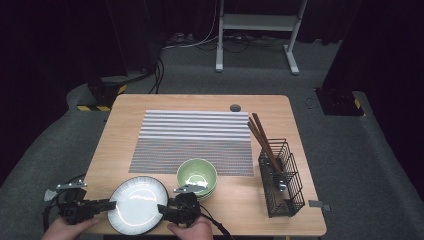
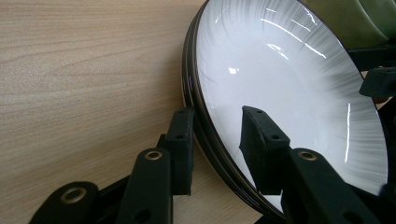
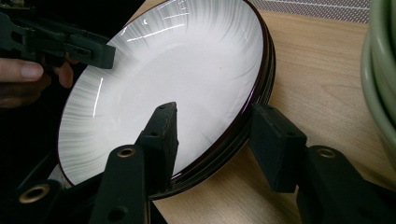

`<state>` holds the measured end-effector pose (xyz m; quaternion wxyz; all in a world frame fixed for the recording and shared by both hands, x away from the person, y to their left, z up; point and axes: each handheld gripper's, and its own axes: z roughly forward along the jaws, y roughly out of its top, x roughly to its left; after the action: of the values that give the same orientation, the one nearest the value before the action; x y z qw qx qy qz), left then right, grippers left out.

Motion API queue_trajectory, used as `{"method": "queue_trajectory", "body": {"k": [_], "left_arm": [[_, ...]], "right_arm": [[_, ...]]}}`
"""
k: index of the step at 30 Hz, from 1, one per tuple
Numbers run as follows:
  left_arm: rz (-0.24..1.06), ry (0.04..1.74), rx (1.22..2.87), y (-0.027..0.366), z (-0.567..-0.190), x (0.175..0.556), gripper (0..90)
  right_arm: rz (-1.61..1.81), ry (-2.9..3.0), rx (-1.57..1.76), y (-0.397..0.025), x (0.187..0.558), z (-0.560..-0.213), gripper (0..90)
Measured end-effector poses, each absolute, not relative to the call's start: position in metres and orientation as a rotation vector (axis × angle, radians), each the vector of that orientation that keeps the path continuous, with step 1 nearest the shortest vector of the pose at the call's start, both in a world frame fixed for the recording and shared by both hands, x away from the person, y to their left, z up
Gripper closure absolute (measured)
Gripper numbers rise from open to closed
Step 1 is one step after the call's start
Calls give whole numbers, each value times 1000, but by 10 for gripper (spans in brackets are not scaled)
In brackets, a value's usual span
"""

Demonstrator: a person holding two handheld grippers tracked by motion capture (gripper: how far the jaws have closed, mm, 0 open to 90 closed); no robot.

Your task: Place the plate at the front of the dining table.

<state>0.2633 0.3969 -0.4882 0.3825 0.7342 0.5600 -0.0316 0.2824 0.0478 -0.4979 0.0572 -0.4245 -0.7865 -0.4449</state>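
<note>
A white plate (image 1: pixel 138 205) with a dark rim lies at the table's near left edge, and more dark rims show stacked beneath it. My left gripper (image 1: pixel 111 204) holds its left rim: one jaw is under the rim and the other is on the white inside (image 2: pixel 280 93). My right gripper (image 1: pixel 162 207) is shut on the opposite rim in the same way. In the right gripper view the plate (image 3: pixel 177 70) runs slantwise between the jaws, and the left gripper (image 3: pixel 93 51) shows at the far edge. The left gripper view has the right gripper (image 2: pixel 378 79) at the far rim.
A green bowl (image 1: pixel 197 176) stands just right of the plate, close to my right gripper. Behind it lies a striped mat (image 1: pixel 195 140). A black wire basket (image 1: pixel 281 177) with brown chopsticks (image 1: pixel 262 137) stands at the right. Bare wood (image 1: pixel 250 210) lies between bowl and basket.
</note>
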Motion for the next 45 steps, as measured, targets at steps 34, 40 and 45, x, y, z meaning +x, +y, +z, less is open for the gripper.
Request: {"method": "queue_trajectory", "body": {"k": [34, 40, 45], "left_arm": [[-49, 1442, 1878, 399, -482, 262, 764], [-54, 1444, 1875, 400, -482, 262, 765], [-63, 1447, 1866, 400, -482, 262, 767]], "right_arm": [[-1348, -2415, -1383, 50, 281, -495, 679], [-1356, -2405, -1387, 50, 281, -496, 682], [-1363, -2403, -1387, 49, 280, -495, 683]]}}
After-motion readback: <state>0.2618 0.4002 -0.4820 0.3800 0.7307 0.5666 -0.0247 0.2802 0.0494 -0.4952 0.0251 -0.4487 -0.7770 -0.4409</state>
